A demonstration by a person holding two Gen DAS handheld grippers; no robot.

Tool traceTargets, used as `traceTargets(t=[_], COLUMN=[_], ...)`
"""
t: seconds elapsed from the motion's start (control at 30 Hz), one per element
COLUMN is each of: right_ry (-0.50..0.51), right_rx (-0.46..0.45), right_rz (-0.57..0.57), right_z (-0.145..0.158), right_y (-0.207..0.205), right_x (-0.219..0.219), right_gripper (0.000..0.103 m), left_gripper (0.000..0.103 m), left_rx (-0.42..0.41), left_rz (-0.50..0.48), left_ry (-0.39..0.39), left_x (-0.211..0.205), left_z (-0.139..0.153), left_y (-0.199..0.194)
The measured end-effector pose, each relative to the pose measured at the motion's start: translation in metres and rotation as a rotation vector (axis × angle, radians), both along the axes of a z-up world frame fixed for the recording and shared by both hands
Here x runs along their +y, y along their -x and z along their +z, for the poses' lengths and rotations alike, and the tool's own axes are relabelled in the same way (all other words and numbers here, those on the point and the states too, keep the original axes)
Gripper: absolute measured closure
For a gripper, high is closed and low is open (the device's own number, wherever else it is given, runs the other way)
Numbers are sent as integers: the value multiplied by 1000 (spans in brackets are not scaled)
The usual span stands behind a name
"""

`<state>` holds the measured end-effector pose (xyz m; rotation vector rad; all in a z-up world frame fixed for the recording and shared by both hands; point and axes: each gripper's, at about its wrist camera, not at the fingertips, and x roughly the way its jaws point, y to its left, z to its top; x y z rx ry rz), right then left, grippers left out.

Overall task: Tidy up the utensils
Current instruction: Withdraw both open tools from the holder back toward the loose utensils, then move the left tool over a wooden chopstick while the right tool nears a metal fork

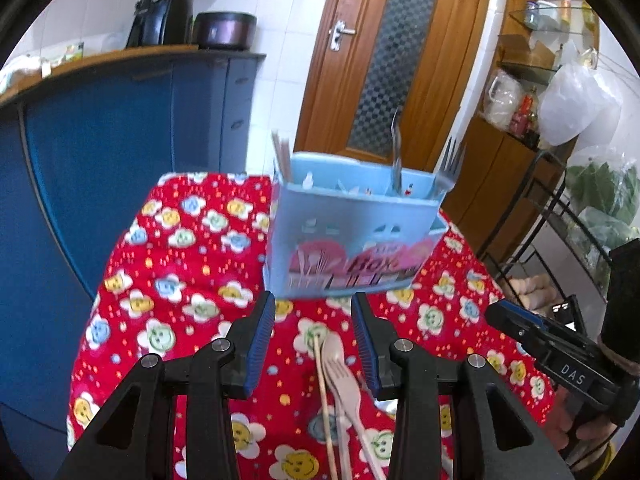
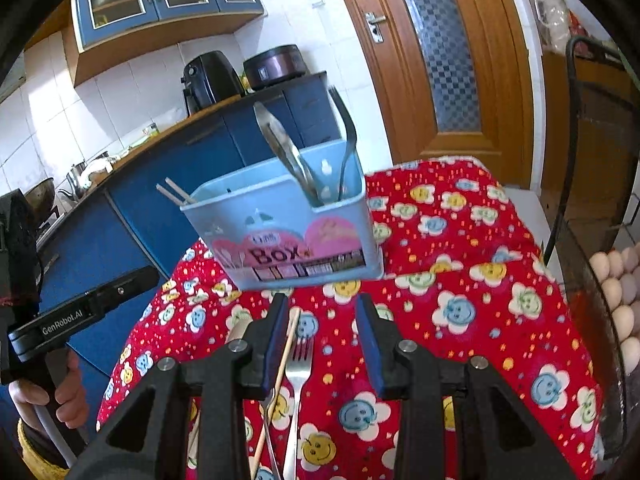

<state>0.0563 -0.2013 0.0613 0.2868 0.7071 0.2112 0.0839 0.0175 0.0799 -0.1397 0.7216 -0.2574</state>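
Surface: a table under a red cloth (image 1: pixel 192 264) printed with smiling flowers.
Box: one light blue utensil box (image 1: pixel 348 240) stands upright near the far end of the cloth, the word "Box" on its near side.
In the box: two wooden chopsticks (image 2: pixel 176 194) at its left end; one pair of metal tongs (image 2: pixel 286 148) and one metal fork (image 1: pixel 450 168) at its right end, all standing up.
Left gripper: its fingers are apart with nothing clamped (image 1: pixel 314 344); they hang over loose utensils lying on the cloth near the box.
Seen only in the left view: one pale plastic fork (image 1: pixel 348 388), one pale spoon (image 1: pixel 334 346) beneath it and one thin wooden stick (image 1: pixel 322 384), lying side by side between the fingers and touching one another.
Right gripper: its fingers are also apart and grip nothing (image 2: pixel 322 340), low over the cloth.
Seen only in the right view: one metal fork on the cloth (image 2: pixel 298 364), tines toward the box, and one wooden chopstick (image 2: pixel 286 354) just left of it; also wall cupboards (image 2: pixel 160 0) far left and eggs (image 2: pixel 618 292) at the right edge.
Cross-views: each view catches the other gripper at its edge, and the right view shows a hand (image 2: pixel 44 392) holding the left one.
Background, both views: a wooden door (image 1: pixel 394 52) and a blue counter (image 1: pixel 120 120) carrying two dark appliances.
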Motion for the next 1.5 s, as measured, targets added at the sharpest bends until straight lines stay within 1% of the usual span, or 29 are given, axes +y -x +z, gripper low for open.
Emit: traceTargets(t=[0.33, 0.83, 1.17, 1.5], right_ry=[-24, -47, -58, -59], right_rx=[64, 110, 122, 130], right_rz=[-11, -27, -32, -34], right_z=[-24, -39, -46, -50], right_y=[2, 8, 10, 11], right_x=[-4, -13, -17, -17], right_gripper=[65, 65, 65, 65], left_gripper=[63, 63, 63, 63], left_rx=[110, 228, 267, 249], left_rz=[-6, -52, -71, -60], left_ry=[-20, -84, -124, -158], left_x=[-1, -12, -21, -27], left_z=[-41, -76, -91, -93], left_y=[-1, 5, 2, -18])
